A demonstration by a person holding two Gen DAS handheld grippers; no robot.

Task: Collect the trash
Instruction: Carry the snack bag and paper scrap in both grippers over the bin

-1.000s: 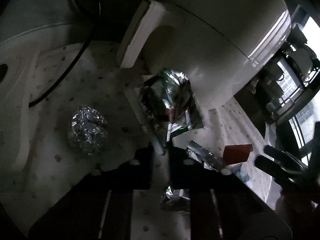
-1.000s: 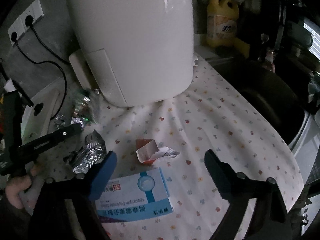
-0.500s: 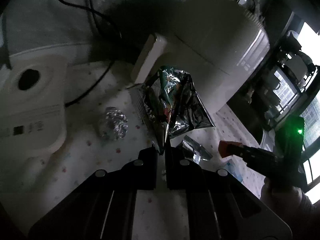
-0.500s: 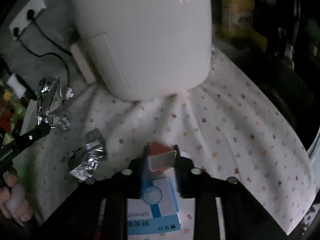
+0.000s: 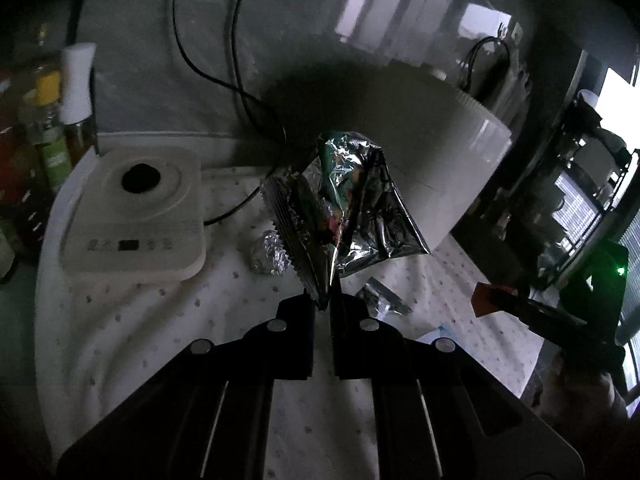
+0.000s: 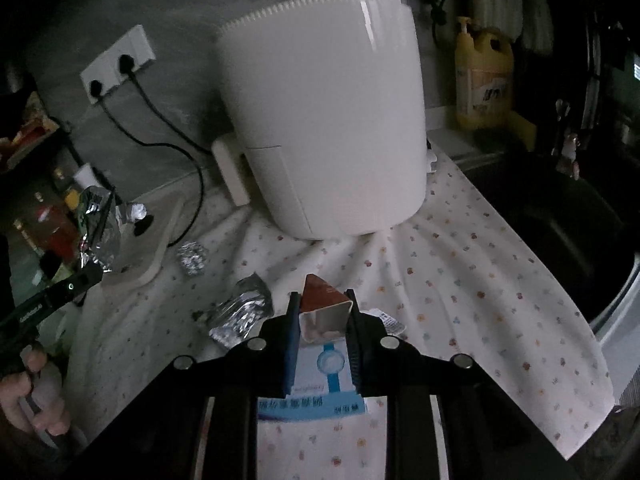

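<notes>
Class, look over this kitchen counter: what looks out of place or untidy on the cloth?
Litter lies on the flowered cloth: a crumpled foil ball near the white appliance and a torn foil wrapper beside a blue medicine box. The cloth is also bunched into wrinkles under the appliance.

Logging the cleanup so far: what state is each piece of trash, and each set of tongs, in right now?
Left tongs: shut on the foil snack bag.
Foil snack bag: lifted off the cloth, hanging open.
Right tongs: shut on the small carton.
Small carton: held, open end toward the camera.
Foil ball: lying on the cloth.
Crumpled foil wrapper: lying on the cloth.
Blue and white box: lying flat.
</notes>
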